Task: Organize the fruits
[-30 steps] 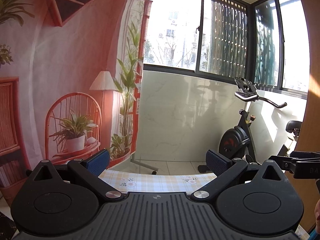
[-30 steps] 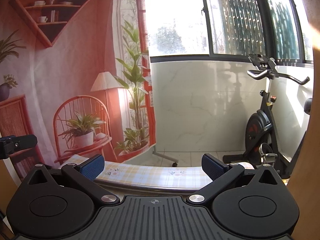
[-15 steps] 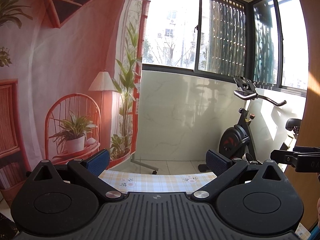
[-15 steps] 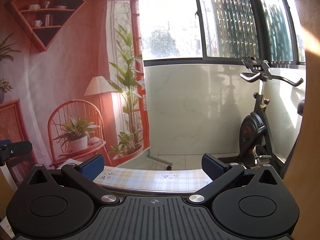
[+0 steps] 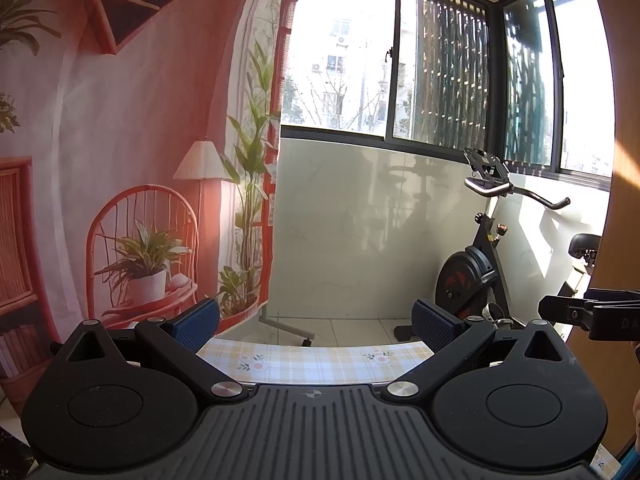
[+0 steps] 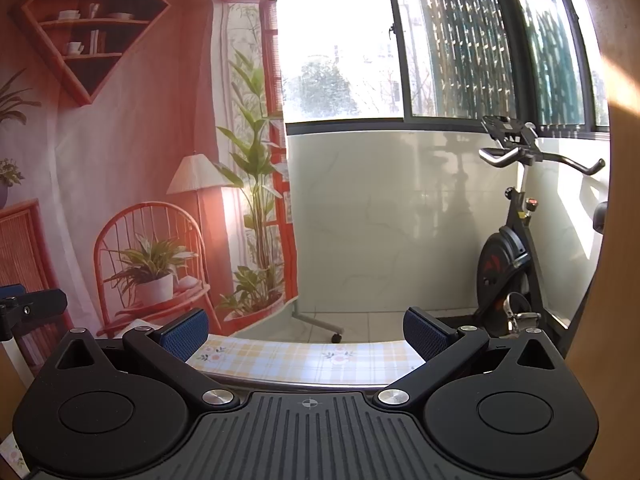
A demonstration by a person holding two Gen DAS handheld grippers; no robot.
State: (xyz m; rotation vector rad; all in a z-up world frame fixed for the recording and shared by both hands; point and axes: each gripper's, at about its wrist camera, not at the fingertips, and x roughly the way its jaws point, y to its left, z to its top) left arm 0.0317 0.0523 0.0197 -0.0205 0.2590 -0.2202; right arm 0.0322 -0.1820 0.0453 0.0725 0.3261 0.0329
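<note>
No fruit shows in either view. My left gripper (image 5: 315,322) is open and empty, its blue-padded fingers spread wide above the far edge of a table with a yellow checked floral cloth (image 5: 312,362). My right gripper (image 6: 306,330) is also open and empty, held level over the same cloth (image 6: 308,358). Part of the right gripper shows at the right edge of the left wrist view (image 5: 592,312), and part of the left gripper shows at the left edge of the right wrist view (image 6: 28,310). Both cameras look out across the room, so most of the tabletop is hidden.
A printed backdrop (image 5: 120,160) with a chair, plants and a lamp hangs at the left. An exercise bike (image 5: 480,272) stands at the right by a white tiled wall under large windows. A wooden panel (image 6: 616,280) borders the right edge.
Both grippers have tilted and shifted slightly, so the room slides a little in both views. The jaws stay open and empty.
</note>
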